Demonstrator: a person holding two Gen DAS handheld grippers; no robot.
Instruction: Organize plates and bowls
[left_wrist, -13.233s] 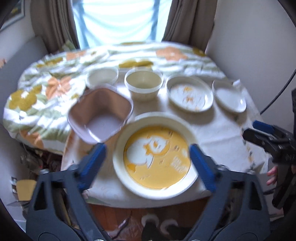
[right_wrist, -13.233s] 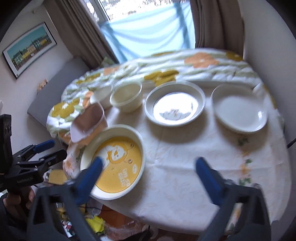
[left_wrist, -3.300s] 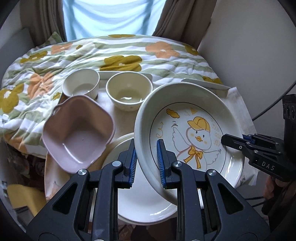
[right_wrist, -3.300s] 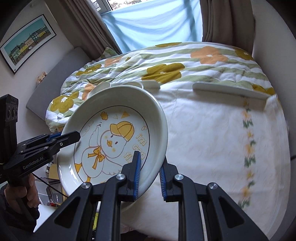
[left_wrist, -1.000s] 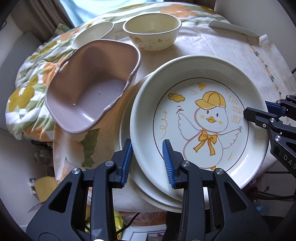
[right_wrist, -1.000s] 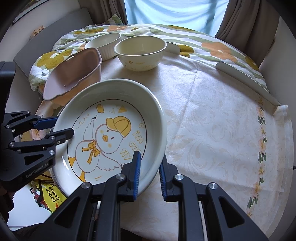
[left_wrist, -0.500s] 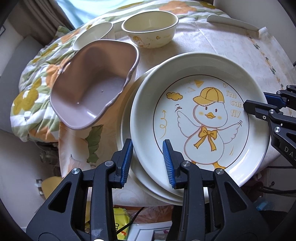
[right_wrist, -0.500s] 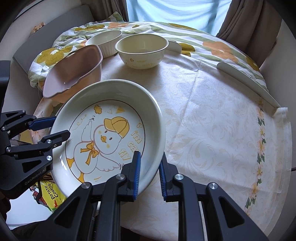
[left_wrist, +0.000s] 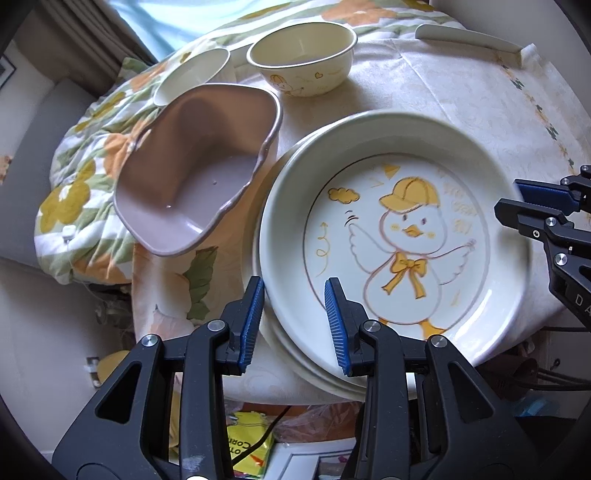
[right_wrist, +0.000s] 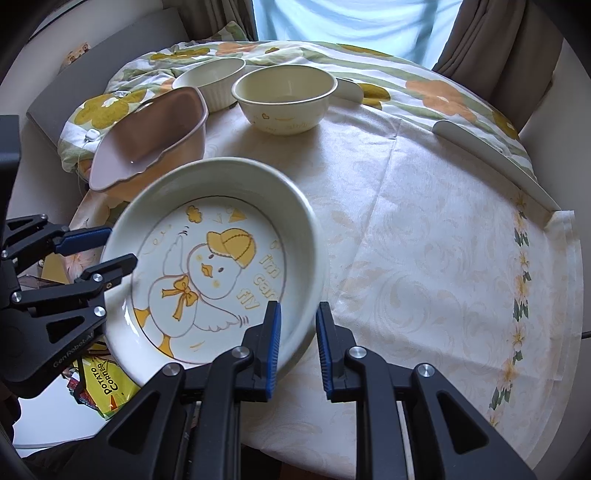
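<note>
Pale damask tablecloth (right_wrist: 443, 229) carries the stack at its near left edge. From my left gripper (left_wrist: 293, 317), the duck plate (left_wrist: 399, 236) spreads toward one o'clock, its rim between jaws that are opening off it, resting on the plates beneath (left_wrist: 295, 354). My right gripper (right_wrist: 297, 343) stays pinched on the rim at twelve o'clock, the dish running to ten. Releasing it comes next, I judge.
</note>
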